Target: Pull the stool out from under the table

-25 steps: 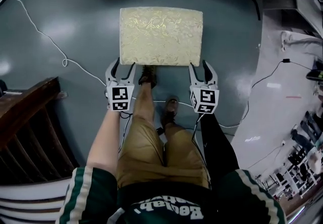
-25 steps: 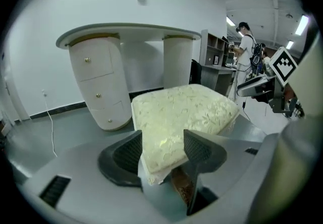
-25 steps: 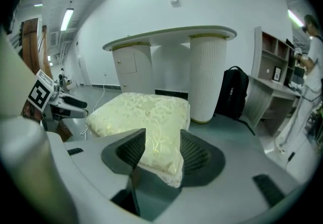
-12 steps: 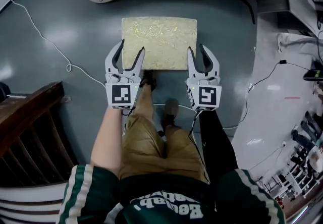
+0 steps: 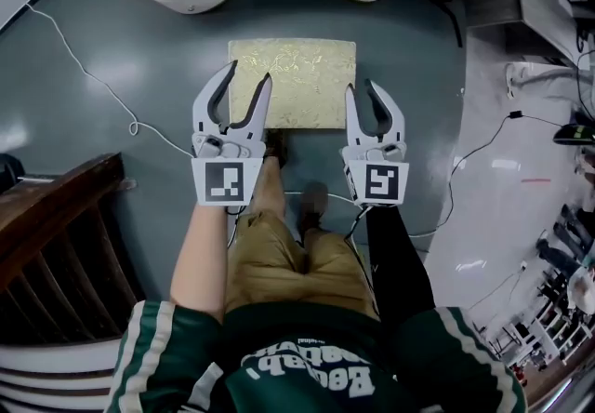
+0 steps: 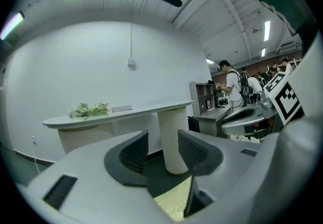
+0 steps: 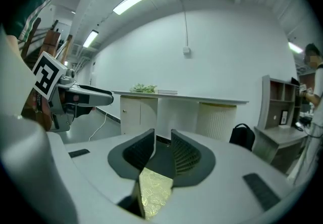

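Raised from the stool point(image 5: 299, 67) since a second ago, left gripper point(image 5: 247, 78) and right gripper point(image 5: 363, 89) hover empty, jaws apart but just narrowing.

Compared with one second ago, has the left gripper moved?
Yes. The left gripper rose: before beside the stool corner, it now overlaps its top. Its jaws have just been closing, empty.

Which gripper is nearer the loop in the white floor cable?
Left. The left gripper hangs just right of the cable loop in the head view; the right gripper is across the stool. Both sets of jaws have just been closing, empty.
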The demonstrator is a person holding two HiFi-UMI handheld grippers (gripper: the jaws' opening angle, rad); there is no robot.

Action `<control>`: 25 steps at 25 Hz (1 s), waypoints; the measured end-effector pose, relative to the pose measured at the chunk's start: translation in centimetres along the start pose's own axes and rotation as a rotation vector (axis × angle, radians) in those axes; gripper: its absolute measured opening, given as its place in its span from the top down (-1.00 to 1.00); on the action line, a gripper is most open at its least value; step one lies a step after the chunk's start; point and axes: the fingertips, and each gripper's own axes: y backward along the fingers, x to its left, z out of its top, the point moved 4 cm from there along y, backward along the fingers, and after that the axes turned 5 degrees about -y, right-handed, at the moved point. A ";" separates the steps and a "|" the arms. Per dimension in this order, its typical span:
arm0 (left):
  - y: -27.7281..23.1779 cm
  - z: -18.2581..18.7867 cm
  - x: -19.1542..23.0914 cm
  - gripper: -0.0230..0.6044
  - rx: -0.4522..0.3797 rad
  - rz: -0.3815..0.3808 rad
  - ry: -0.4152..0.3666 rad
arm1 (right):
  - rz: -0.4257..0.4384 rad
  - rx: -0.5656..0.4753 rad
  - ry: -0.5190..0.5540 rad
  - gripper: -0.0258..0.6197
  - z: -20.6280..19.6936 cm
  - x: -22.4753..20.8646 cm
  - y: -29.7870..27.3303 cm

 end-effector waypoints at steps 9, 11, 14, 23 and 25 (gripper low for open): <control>-0.7 11.3 1.5 0.33 -0.040 0.002 0.043 | 0.054 0.009 0.010 0.64 10.8 0.5 2.3; -0.7 13.5 1.3 0.35 -0.051 -0.014 0.022 | 0.068 -0.016 0.015 0.71 13.6 0.8 2.9; -0.5 16.0 0.9 0.38 -0.060 -0.022 -0.017 | 0.101 -0.054 0.024 0.90 17.0 1.2 3.4; 0.7 20.0 0.8 0.88 -0.104 0.034 -0.017 | 0.095 -0.121 0.076 0.90 21.6 0.6 4.9; 0.8 20.3 1.1 0.88 -0.104 0.034 -0.018 | 0.086 -0.082 0.097 0.90 21.8 0.7 5.0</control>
